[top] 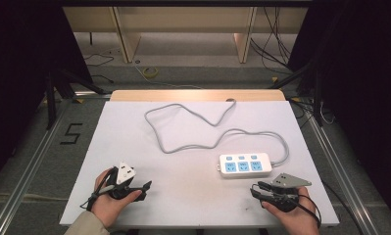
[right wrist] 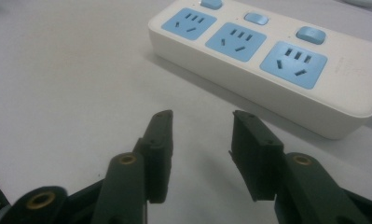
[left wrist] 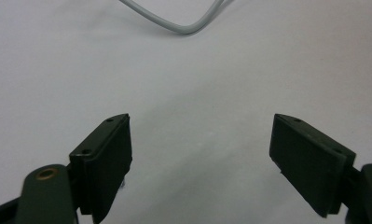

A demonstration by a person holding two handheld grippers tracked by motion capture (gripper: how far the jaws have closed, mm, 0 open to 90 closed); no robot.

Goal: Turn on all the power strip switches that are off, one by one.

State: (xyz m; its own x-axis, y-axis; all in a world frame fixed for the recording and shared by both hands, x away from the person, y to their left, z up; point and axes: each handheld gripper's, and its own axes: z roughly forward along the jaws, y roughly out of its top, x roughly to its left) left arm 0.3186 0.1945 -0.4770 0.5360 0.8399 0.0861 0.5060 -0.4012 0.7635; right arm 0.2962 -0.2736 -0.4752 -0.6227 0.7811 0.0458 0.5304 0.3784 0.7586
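White table [top: 193, 191] fills the scene, with dark floor around it. On it lies a power strip [top: 245, 165] with three blue sockets, its grey cable [top: 193, 128] looping away across the table. The right gripper [top: 257, 189] sits just short of the strip, which lies ahead of its fingers [right wrist: 251, 158]; the jaws stand narrowly apart, holding nothing. The left gripper [top: 146, 188] has its jaws spread wide over bare table, the cable's loop well beyond its fingers [left wrist: 106, 158].

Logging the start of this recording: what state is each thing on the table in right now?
White power strip with three blue sockets: flat on table, sockets empty.
Grey cable: loose, looping across table.
Left gripper: jaws wide open, empty.
Right gripper: jaws open, empty, near strip.
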